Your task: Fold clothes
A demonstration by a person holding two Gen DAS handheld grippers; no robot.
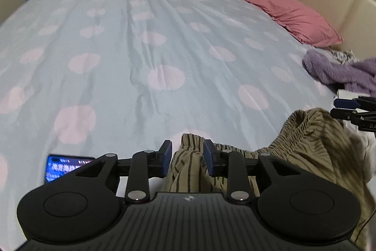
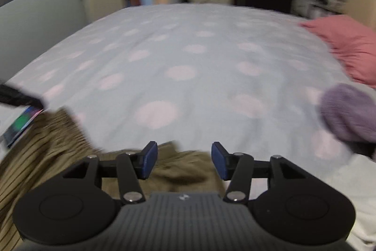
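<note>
- Judging from the crumpled cloth, the folding has hardly begun: the olive striped garment [image 1: 305,147] lies bunched at the near edge of the bed [image 1: 141,51], with no flat layer or crease showing.
- The left tongs [image 1: 187,158] have a ridge of that striped cloth between their blue pads; the jaws stand narrowly apart around it, and whether they pinch it firmly I cannot tell.
- The right tongs [image 2: 184,160] are spread wide, hovering over the same garment with nothing between the pads; that view is blurred.
- Left to do, by my reading: spread the garment flat on the sheet, then fold it.
- A purple fleecy garment [image 1: 345,72] sits heaped near the headboard side, apparently waiting its turn.
- A phone [image 1: 63,167] with its screen lit lies on the sheet just left of the left tongs, near where the cloth might be spread.
- A pink pillow [image 1: 291,13] lies well apart, by the headboard.
</note>
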